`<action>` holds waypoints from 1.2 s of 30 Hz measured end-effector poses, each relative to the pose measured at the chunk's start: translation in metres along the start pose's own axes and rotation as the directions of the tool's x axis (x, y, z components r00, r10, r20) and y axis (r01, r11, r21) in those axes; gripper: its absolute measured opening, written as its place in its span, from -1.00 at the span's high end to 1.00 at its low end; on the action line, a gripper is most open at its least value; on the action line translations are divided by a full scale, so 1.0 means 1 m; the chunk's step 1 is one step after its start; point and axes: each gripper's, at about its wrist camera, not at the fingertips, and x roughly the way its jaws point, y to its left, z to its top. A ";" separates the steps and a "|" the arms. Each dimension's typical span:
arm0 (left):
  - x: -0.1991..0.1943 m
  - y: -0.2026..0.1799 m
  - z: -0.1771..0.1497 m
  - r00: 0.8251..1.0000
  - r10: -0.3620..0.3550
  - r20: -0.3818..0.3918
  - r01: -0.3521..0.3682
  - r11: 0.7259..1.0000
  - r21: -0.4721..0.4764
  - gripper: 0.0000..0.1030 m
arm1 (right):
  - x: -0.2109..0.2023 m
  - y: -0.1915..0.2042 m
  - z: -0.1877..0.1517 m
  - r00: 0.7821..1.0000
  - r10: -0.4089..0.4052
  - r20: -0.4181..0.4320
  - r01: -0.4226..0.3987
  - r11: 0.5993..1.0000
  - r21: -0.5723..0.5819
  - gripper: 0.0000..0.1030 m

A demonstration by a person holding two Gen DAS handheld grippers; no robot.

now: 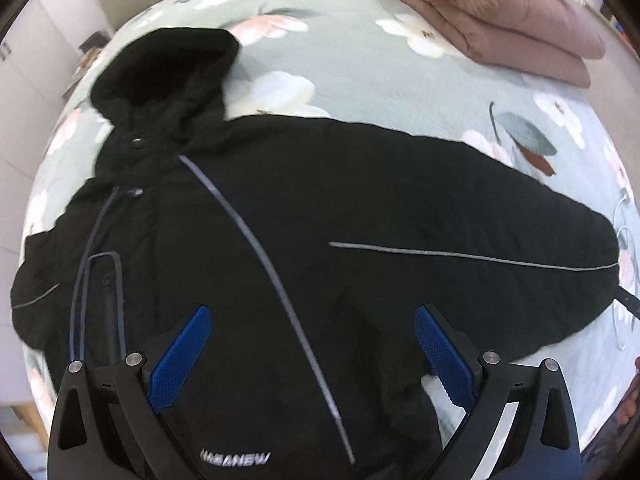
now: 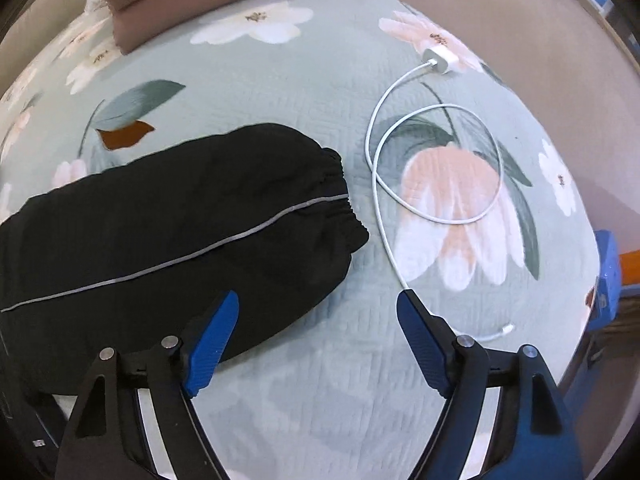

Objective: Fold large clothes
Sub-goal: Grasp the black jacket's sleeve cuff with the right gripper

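Hovering with both grippers, left (image 1: pixel 312 324) and right (image 2: pixel 318 312), spread and empty, you faced a soft, bulky jacket (image 1: pixel 280 208), best pinched at its sleeve cuff (image 2: pixel 340 196).

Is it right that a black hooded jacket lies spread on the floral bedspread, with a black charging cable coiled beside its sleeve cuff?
Not quite: the charging cable is white, not black, as the right wrist view shows. The rest holds: the black hooded jacket lies spread on the floral bedspread, with the cable coiled beside its sleeve cuff.
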 end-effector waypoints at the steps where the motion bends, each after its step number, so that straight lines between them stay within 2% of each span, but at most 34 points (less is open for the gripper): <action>1: 0.006 -0.003 0.002 1.000 -0.013 -0.001 0.013 1.000 0.008 -0.97 | 0.005 -0.004 0.002 0.999 0.037 -0.010 -0.037 0.999 0.020 -0.62; 6: 0.044 -0.009 0.012 0.997 -0.064 -0.052 0.064 0.998 0.005 -0.97 | 0.033 -0.023 0.010 0.986 0.161 -0.040 -0.154 0.979 0.132 -0.61; 8: 0.057 -0.007 0.012 0.993 -0.096 -0.074 0.096 0.995 -0.010 -0.97 | 0.048 -0.032 0.011 0.974 0.220 -0.048 -0.207 0.960 0.191 -0.47; 11: 0.078 -0.011 0.010 0.988 -0.098 -0.122 0.098 0.995 -0.009 -0.97 | 0.052 -0.035 0.017 0.965 0.264 -0.006 -0.255 0.939 0.230 -0.41; 13: 0.085 -0.010 0.006 0.986 -0.107 -0.131 0.107 0.994 -0.013 -0.97 | 0.051 -0.030 0.024 0.953 0.302 -0.006 -0.294 0.932 0.211 -0.10; 14: 0.086 -0.010 0.005 0.985 -0.112 -0.130 0.111 0.994 -0.015 -0.97 | 0.048 -0.028 0.028 0.937 0.350 -0.003 -0.342 0.918 0.201 0.06; 15: 0.085 -0.009 0.005 0.985 -0.118 -0.127 0.117 0.993 -0.017 -0.97 | 0.044 -0.027 0.031 0.922 0.387 0.003 -0.381 0.904 0.193 0.50; 16: 0.083 -0.008 0.005 0.985 -0.123 -0.123 0.121 0.992 -0.021 -0.96 | 0.033 -0.027 0.033 0.907 0.420 0.031 -0.418 0.891 0.175 0.59; 18: 0.072 -0.002 0.005 0.985 -0.147 -0.092 0.143 0.989 -0.043 -0.95 | 0.008 -0.024 0.035 0.897 0.433 0.087 -0.441 0.888 0.129 0.60; 21: 0.066 0.007 0.007 0.985 -0.163 -0.062 0.158 0.984 -0.081 -0.95 | 0.004 -0.016 0.035 0.918 0.389 0.076 -0.395 0.913 0.098 0.60; 23: 0.082 0.009 0.005 0.984 -0.143 -0.104 0.135 0.987 -0.084 -0.95 | 0.025 -0.006 0.034 0.947 0.321 0.014 -0.321 0.942 0.095 0.60; 24: 0.095 0.009 0.003 0.981 -0.135 -0.141 0.125 0.989 -0.080 -0.96 | 0.036 -0.003 0.033 0.954 0.300 -0.019 -0.297 0.950 0.094 0.60; 26: 0.103 0.010 0.002 0.981 -0.144 -0.130 0.136 0.988 -0.072 -0.99 | 0.054 0.008 0.028 0.964 0.258 -0.067 -0.254 0.965 0.068 0.61; 29: 0.097 0.010 0.003 0.978 -0.157 -0.140 0.151 0.987 -0.053 -0.98 | 0.048 0.016 0.028 0.975 0.214 -0.055 -0.213 0.977 0.029 0.62; 32: 0.077 0.023 0.002 0.980 -0.178 -0.090 0.174 0.983 -0.055 -0.89 | 0.019 0.033 0.025 0.982 0.191 -0.003 -0.191 0.981 -0.019 0.66; 36: 0.037 0.062 -0.014 0.976 -0.217 -0.023 0.214 0.973 -0.085 -0.89 | -0.045 0.074 0.015 0.968 0.235 0.092 -0.227 0.969 -0.096 0.67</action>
